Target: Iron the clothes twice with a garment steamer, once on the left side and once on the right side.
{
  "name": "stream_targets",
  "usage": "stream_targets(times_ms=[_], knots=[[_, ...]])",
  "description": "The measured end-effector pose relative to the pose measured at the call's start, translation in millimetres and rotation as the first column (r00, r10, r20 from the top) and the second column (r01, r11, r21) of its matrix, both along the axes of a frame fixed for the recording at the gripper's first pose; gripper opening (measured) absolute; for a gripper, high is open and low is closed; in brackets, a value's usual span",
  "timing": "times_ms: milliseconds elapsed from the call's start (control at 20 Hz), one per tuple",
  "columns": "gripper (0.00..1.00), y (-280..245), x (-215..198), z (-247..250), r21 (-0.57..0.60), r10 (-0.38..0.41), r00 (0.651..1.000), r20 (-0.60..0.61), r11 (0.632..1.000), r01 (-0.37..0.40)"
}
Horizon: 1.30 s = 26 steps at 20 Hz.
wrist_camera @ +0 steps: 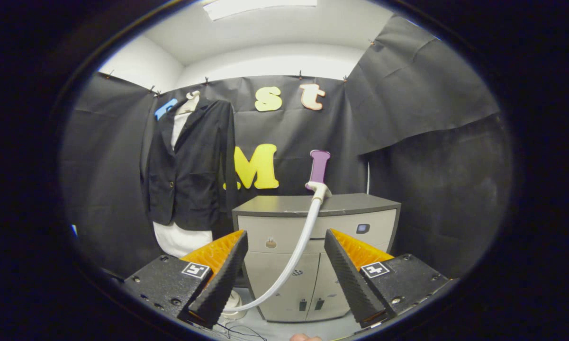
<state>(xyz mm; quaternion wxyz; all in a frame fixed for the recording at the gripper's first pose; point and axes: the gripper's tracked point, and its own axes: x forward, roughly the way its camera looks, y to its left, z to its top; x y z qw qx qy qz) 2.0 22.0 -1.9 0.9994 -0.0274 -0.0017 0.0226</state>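
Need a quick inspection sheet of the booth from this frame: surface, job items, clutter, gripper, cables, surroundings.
Surface: grey cabinet, top bare apart from the steamer head.
Job's things: steamer head upright at the cabinet top's back; dark jacket hanging left of the cabinet over a white garment.
Clutter: nothing seen.
Gripper: gripper open, fingers apart, short of the cabinet, holding nothing.
Cables: white hose runs from the steamer head down between the fingers to a base on the floor; thin wires near it.
Surroundings: black cloth wall, ceiling light.
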Motion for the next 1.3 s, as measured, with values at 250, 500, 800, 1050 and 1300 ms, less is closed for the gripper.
stream_targets(times_ms=[250,500,800,1050,1300], knots=[[1.0,-10.5,1.8,-2.9,0.062,-0.015,1.0,0.005,0.998,0.015],[1.0,-6.9,5.0,-8.1,0.035,-0.005,1.0,-0.024,0.999,0.006],[1.0,-4.0,1.8,0.4,0.058,-0.023,1.0,0.008,0.998,0.023],[1.0,8.5,-1.9,1.2,0.036,-0.027,0.999,0.02,0.999,0.026],[1.0,19.3,4.1,6.7,0.044,-0.052,0.999,0.014,0.998,0.051]])
